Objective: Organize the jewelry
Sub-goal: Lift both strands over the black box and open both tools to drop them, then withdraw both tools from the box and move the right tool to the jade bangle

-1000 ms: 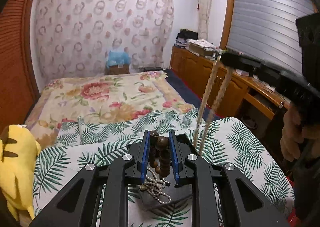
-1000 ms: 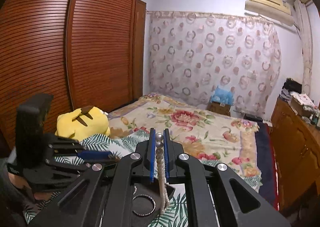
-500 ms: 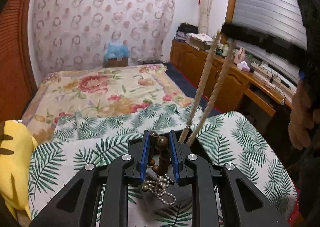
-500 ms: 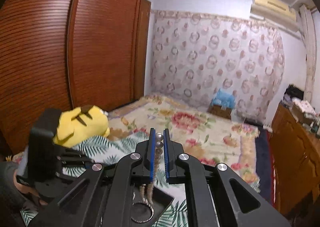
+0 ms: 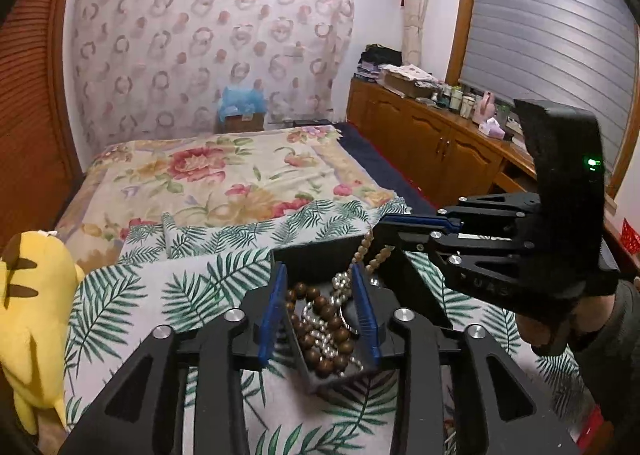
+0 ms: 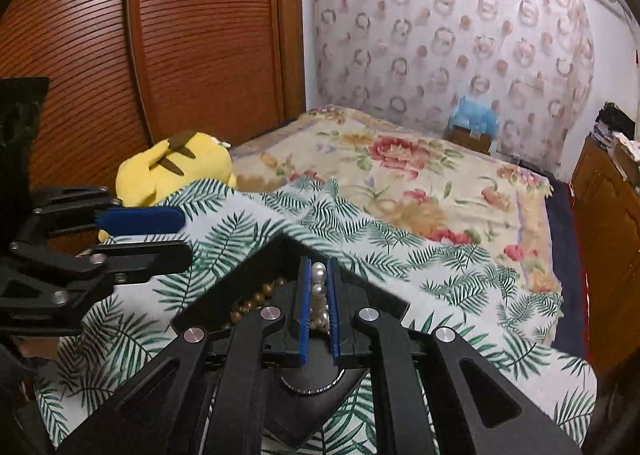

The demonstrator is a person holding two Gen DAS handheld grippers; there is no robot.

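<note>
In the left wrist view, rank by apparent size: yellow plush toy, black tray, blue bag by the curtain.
1. Black tray, though nearness to the camera inflates it.
2. Yellow plush toy, cropped by the frame edge, so unsure against the tray.
3. Blue bag, clearly smallest.

Black claws (image 5: 320,309) with blue pads (image 5: 362,307), silver screws.

The tray (image 5: 320,255) is black, holding dark brown wooden beads (image 5: 320,319) and white pearls (image 6: 318,279). The cloth (image 5: 192,287) beneath shows green palm fronds on white; the blanket (image 5: 224,171) is cream with red flowers. The plush toy (image 6: 172,163) is yellow.
</note>
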